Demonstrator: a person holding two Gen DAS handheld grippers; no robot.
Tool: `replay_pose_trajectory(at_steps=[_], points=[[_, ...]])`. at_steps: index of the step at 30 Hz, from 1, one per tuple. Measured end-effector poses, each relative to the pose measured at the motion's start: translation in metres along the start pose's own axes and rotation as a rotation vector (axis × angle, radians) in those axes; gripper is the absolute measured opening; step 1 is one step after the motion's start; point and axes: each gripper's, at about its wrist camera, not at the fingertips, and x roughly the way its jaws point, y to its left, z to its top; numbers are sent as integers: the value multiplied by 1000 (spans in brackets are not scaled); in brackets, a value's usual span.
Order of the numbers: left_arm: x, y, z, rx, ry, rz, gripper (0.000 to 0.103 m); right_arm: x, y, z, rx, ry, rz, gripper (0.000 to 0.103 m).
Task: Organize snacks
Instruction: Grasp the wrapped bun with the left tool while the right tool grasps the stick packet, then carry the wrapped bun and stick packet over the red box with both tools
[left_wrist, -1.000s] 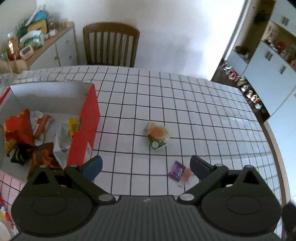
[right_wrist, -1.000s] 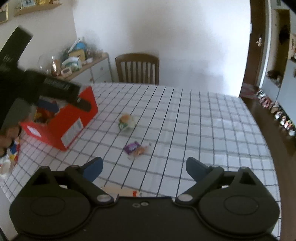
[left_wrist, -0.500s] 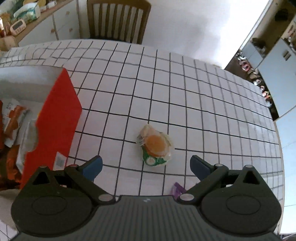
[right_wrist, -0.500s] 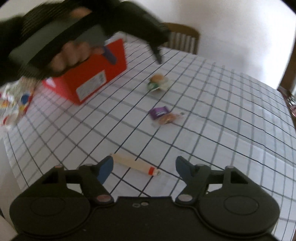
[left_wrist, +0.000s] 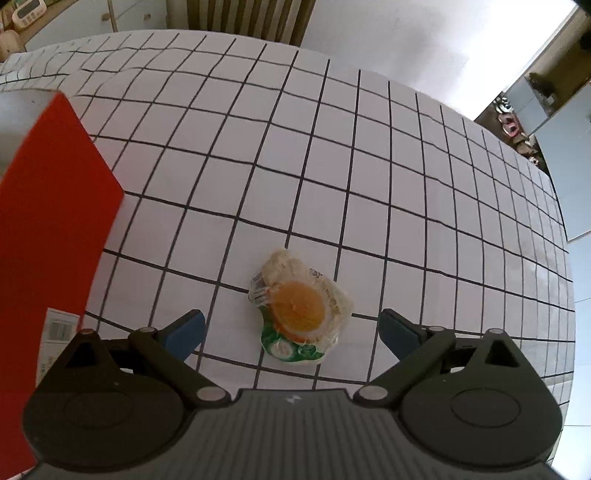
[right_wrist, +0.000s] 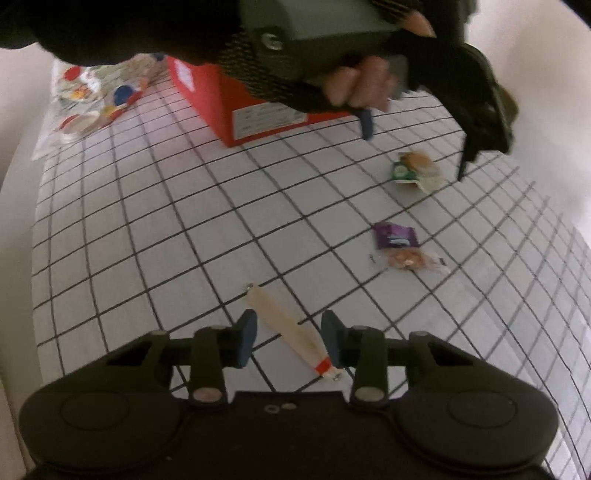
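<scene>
Fingers of the right gripper (right_wrist: 288, 338) are now narrowing around the sausage stick (right_wrist: 291, 332), while the left gripper (left_wrist: 291, 328), spread wide, is lowering over the burger snack (left_wrist: 301, 317).

This is a home dining room. A table (left_wrist: 332, 155) under a white cloth with a black grid fills both views, with a wooden chair (left_wrist: 243, 16) at its far edge and a cluttered sideboard (left_wrist: 85, 14) just left of the chair. To the table's right, past its edge, shoes (left_wrist: 511, 125) lie on the floor beside pale cabinets (left_wrist: 565, 158).
</scene>
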Motion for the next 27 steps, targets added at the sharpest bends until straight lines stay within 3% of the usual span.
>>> replay_pose_trajectory(at_steps=[5, 11, 16, 18, 21, 27], points=[[10, 0, -1, -1, 9, 4, 100, 6, 2, -2, -31, 18, 21, 27], [13, -2, 0, 4, 5, 5, 91, 6, 5, -7, -4, 20, 15, 10], [9, -6, 0, 29, -16, 35, 74, 3, 14, -15, 40, 6, -30, 9], [7, -8, 2, 34, -20, 28, 59, 1, 14, -19, 75, -1, -47, 9], [3, -9, 2, 39, -22, 32, 51, -1, 14, -22, 127, -3, -83, 9], [-3, 0, -10, 70, -18, 38, 51, -3, 19, -29, 251, 0, -175, 8]])
